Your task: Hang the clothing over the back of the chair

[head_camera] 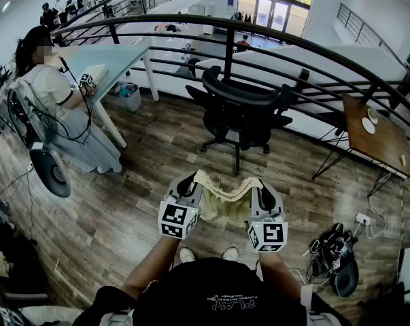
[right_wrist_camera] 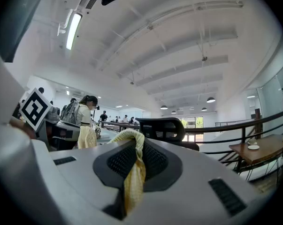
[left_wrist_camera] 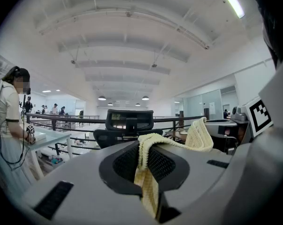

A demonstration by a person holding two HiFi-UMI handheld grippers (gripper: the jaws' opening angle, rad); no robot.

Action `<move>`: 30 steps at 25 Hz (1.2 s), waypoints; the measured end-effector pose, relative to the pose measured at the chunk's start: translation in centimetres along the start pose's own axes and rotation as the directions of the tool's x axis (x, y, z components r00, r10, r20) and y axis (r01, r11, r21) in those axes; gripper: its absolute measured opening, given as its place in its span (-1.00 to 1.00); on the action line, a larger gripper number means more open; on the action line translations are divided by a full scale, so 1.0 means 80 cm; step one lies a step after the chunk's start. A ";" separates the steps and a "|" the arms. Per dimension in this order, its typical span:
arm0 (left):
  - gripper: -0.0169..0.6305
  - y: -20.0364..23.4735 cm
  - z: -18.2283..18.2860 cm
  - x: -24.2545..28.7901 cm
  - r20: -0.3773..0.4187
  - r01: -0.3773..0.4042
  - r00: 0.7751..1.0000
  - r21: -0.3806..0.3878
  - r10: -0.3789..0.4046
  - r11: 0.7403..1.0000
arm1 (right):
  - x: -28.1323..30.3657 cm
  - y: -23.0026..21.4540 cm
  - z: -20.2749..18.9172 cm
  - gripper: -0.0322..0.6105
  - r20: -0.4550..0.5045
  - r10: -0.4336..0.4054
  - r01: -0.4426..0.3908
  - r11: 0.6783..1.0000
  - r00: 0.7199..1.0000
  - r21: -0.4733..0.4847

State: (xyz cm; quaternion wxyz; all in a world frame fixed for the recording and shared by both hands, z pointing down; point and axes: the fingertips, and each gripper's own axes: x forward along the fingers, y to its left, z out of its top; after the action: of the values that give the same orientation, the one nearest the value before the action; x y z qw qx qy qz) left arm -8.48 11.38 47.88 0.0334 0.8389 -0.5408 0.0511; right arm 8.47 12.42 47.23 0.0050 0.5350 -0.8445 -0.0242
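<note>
The left gripper (head_camera: 190,185) is pinching one top corner of the cream knit clothing (head_camera: 225,206), jaws pressed tight on the fabric. The cloth is sagging in the air before the person, and the right gripper (head_camera: 262,194) is nipping the other corner likewise. The black chair (head_camera: 240,95) is standing well ahead by the railing. In my judgement both pinches should be staying firm while the stretched edge is going forward and above the backrest, letting go only once it is draped. The dark shirt (head_camera: 211,287) is showing "PLAY" — smaller print below is illegible.
</note>
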 end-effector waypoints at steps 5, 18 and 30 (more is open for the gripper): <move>-0.83 -0.007 0.002 0.002 -0.001 -0.006 1.000 0.012 0.006 1.000 | -0.003 -0.008 0.003 -0.78 0.005 0.002 -0.002 1.000 1.000 0.000; -0.83 -0.048 -0.001 0.018 -0.028 -0.073 0.997 0.037 0.074 0.997 | -0.022 -0.060 0.002 -0.78 0.041 0.071 -0.071 0.997 0.997 0.006; -0.83 -0.082 -0.016 0.050 -0.048 -0.067 0.996 0.048 0.070 0.997 | -0.012 -0.091 -0.015 -0.78 0.029 0.106 -0.105 0.994 0.994 -0.016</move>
State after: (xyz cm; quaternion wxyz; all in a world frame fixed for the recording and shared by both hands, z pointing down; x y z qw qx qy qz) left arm -0.95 10.59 49.64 0.0257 0.8189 -0.5669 0.0855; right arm 15.50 10.15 48.11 -0.0025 0.4892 -0.8713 -0.0377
